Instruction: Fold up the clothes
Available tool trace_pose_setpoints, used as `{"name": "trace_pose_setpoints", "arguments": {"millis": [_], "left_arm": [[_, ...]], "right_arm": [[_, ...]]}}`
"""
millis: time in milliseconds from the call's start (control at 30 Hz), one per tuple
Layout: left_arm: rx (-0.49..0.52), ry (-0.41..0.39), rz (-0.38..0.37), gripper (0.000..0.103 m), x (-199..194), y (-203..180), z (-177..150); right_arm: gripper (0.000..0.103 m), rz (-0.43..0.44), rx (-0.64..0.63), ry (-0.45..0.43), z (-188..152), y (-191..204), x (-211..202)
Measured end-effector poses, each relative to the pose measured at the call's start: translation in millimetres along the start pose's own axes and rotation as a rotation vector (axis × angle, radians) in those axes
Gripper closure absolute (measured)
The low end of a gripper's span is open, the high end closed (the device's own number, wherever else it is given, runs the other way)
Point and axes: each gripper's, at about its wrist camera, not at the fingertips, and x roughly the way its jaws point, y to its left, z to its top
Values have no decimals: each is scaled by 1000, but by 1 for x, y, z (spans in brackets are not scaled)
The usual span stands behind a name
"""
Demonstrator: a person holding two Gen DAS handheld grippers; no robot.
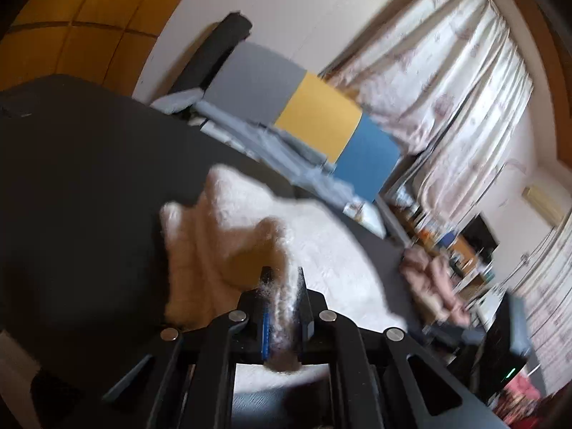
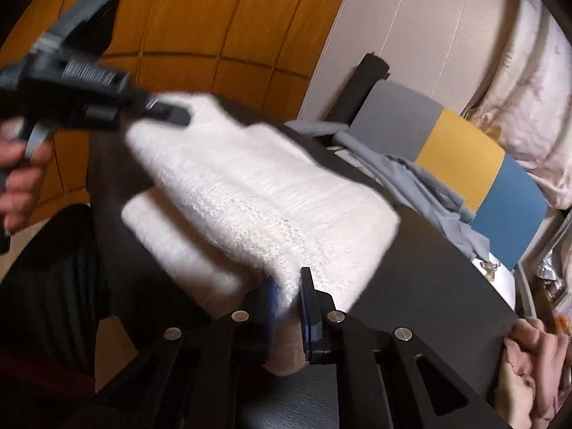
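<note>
Both claws are clamped on the fluffy white knitted sweater (image 2: pixel 250 193), and it's a 2-point hold! The left claw (image 1: pixel 282 271) has fuzzy white knit bunched tight between its black fingers, and the right claw (image 2: pixel 287 279) pinches a thick edge of the same garment between its blue-lined pads. From the right wrist view the left claw also shows at the far corner, gripped by the person's hand (image 2: pixel 21 186).

The sweater lies across the dark matte counter (image 2: pixel 429 268), partly doubled over itself, with 1 layer lifted off the layer below. Why hold 2 separate spots? My read: gripping 2 points along an edge keeps the soft knit stretched flat so a fold can be carried over evenly instead of sagging in the middle.

A crumpled pink garment (image 2: pixel 529 364) waits at the counter's near corner, likely next in line.

No brand, label or readable writing shows anywhere; motion blur hides fine detail.
</note>
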Motion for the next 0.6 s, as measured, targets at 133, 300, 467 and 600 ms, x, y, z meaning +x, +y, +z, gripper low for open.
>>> {"name": "trace_pose_setpoints", "arguments": {"millis": [133,300,467,600], "left_arm": [[-63,97,31,95,18,23,-36],[-65,85,36,93,19,29,-52],[-119,56,4,93,17,37,-57],[-154,35,-14,93,16,43,-61]], "right_arm": [[92,52,-20,52,-15,2,8],[87,78,-36,113,-27,4,26],[82,334,157,48,-9,-43,-5],[82,409,290,-26,21,-70,-12]]}}
